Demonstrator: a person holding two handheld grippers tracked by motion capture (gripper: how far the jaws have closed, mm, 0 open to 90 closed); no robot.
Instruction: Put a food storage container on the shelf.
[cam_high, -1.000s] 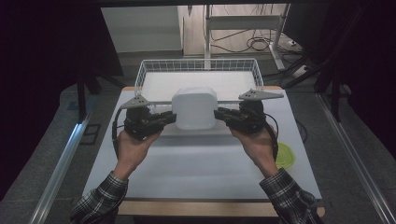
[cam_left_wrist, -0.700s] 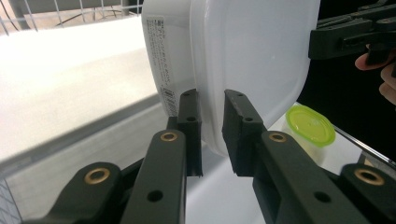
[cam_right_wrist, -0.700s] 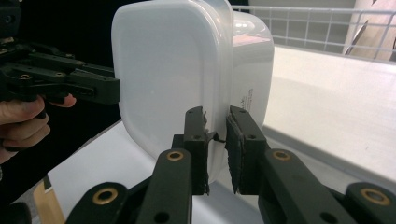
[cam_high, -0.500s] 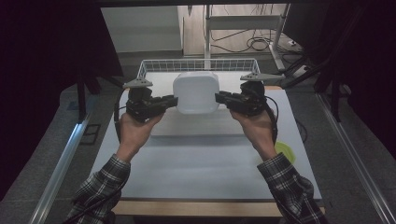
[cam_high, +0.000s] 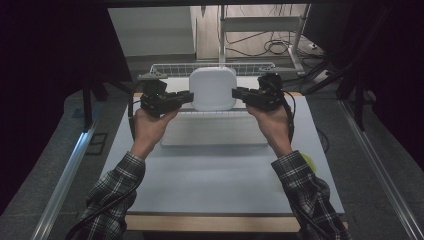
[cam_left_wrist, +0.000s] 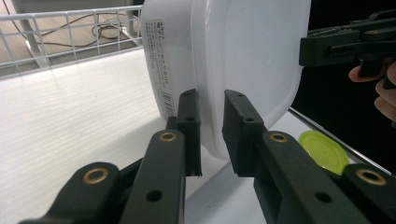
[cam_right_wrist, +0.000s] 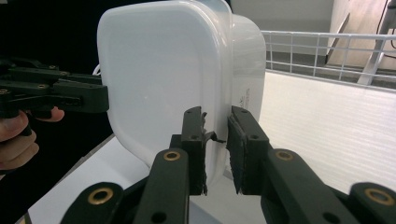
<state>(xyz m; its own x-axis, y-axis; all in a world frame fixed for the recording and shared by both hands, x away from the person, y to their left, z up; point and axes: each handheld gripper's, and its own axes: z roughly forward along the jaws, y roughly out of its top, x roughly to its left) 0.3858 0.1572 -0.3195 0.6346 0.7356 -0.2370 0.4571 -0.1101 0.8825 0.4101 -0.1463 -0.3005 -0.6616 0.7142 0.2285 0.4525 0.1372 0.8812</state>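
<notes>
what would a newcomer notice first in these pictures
First, the white lidded container held up between two hands, the left gripper clamped on one edge and the right gripper on the opposite edge. It hangs over the near rim of a white wire basket at the table's far end. Then a small yellow-green disc lying on the table near its right edge.

High view looks forward and down over the desk (cam_high: 210, 170); both gripper views sit close behind their jaws, facing each other, sharing the white container (cam_high: 213, 88).
</notes>
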